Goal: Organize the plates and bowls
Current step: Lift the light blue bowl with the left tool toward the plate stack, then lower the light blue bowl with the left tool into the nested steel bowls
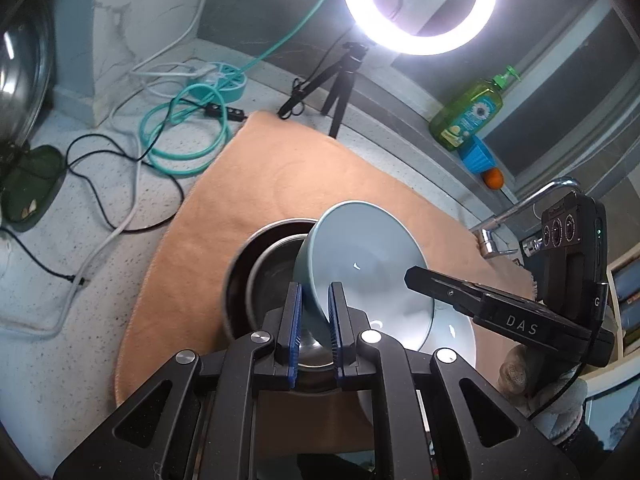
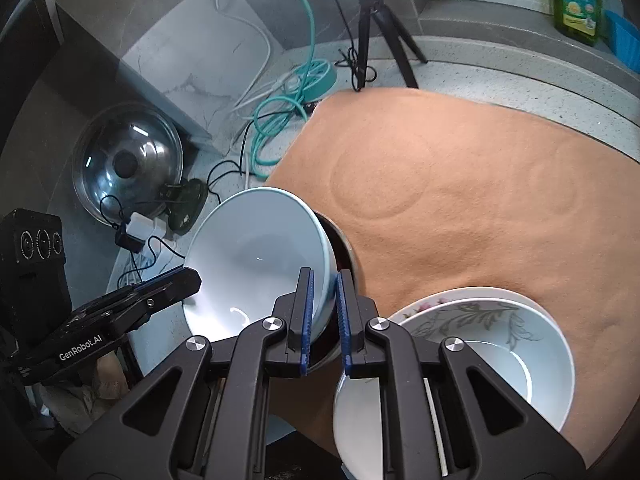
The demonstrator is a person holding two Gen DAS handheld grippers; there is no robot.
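Both grippers pinching the rim of one pale blue bowl, held tilted over metal bowls on an orange cloth.

Left gripper fingers pinch the blue bowl wall; right gripper fingers pinch the opposite rim of the same bowl. Just behind the left fingers, nested steel bowls sit on the orange cloth that covers the speckled tabletop. Right of the right fingers, a floral-patterned bowl rests on the cloth. Beyond the fingers: teal hose coil, black and white cables, small tripod, lit ring light. Far right of the left fingers: green soap bottle on a ledge, tap. Far left of the right fingers: steel pot lid leaning against the marbled wall.
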